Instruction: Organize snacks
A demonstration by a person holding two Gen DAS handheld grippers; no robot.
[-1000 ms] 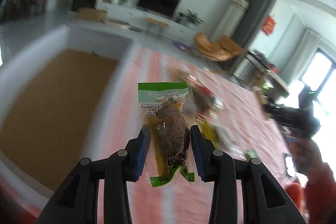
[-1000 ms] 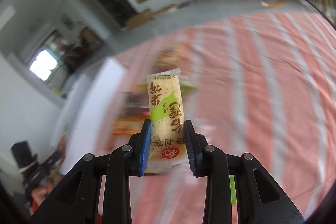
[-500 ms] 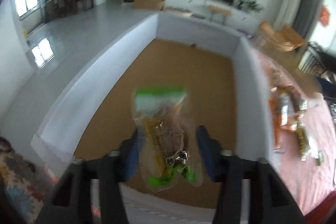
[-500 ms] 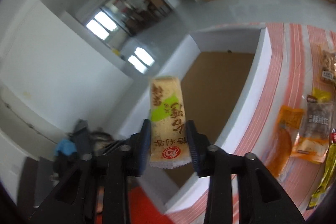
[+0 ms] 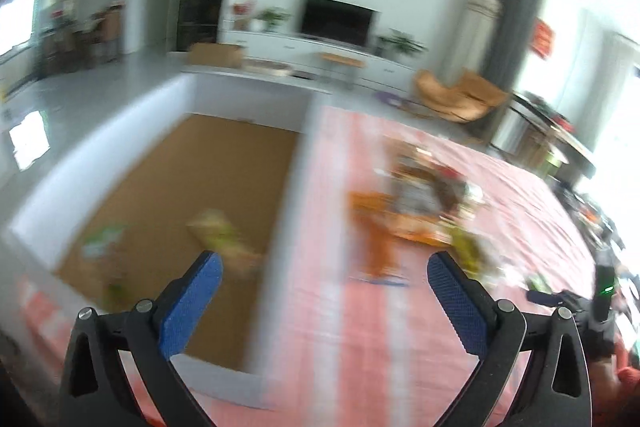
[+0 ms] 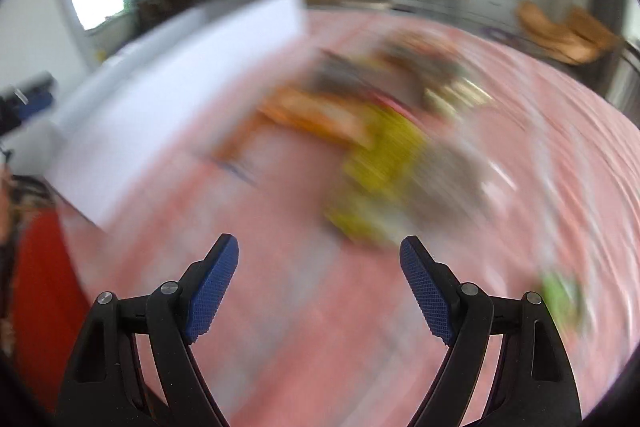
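- Two snack packets lie on the brown floor of the white-walled box (image 5: 236, 95): a packet with a green top (image 5: 102, 239) near its left wall and a yellowish bar packet (image 5: 224, 239) just beside its right wall, both too blurred to read.
- Both grippers carry nothing. The left gripper (image 5: 324, 267) has just been opening and its blue pads stand spread wide with only the box wall and cloth between them; it hangs over the box's right wall.
- The right gripper (image 6: 319, 255) has likewise just been opening, its fingers apart with bare striped tablecloth (image 6: 280, 307) between them, and it points at the loose pile.
- My reading is that the task is at an early stage: two items look stowed, and the bulk is left.
- Still on the cloth is a heap of snacks (image 5: 420, 203), well apart from the box; orange, yellow and dark wrappers show, plus a small green one (image 6: 560, 295) off to the right.
- Motion blur keeps me from counting the heap exactly; it looks like at least half a dozen packets.
- One box and two grippers are in view, and a red sleeve at the edge of the right wrist view.
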